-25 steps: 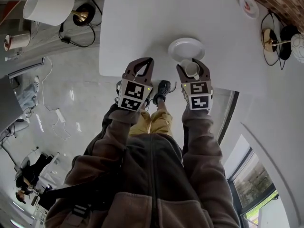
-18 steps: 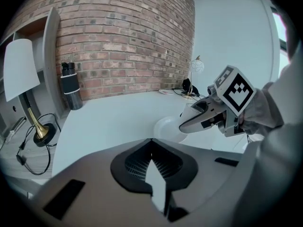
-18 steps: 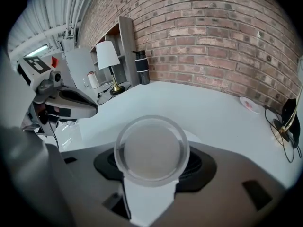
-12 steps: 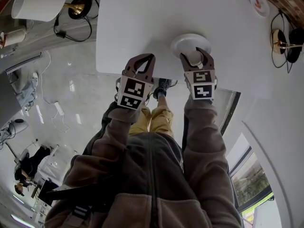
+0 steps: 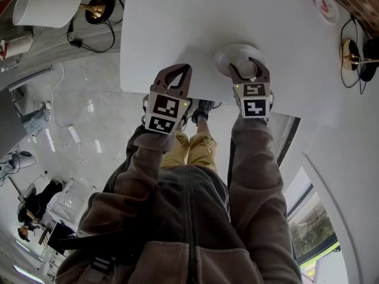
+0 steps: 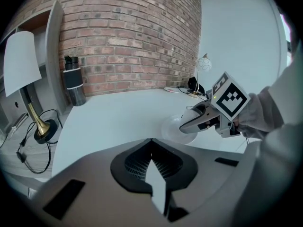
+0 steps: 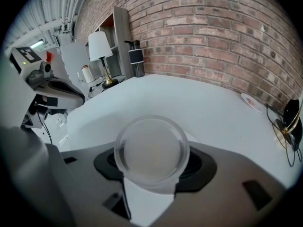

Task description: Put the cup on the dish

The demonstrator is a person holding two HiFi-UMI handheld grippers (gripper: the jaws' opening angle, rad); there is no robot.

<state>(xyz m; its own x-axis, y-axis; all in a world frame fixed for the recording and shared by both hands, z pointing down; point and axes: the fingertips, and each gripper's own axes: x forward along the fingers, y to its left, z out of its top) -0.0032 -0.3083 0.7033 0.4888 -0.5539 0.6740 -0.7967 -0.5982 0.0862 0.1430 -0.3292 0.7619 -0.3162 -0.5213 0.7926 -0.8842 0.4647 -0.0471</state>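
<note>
Right gripper view | gripping cup (image 7: 151, 148) between wide-spread jaws (snug, no slipping) | poised with right gripper (image 5: 249, 70) over dish (image 5: 228, 55), lined up for set-down | holding left gripper (image 5: 185, 70) aside, closed, empty

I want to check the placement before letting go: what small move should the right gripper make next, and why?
Probably ease the right gripper straight down until the cup sits on the dish. Its jaws clasp the cup, which is over the dish near the table edge. The views don't show whether the cup is touching the dish.
</note>
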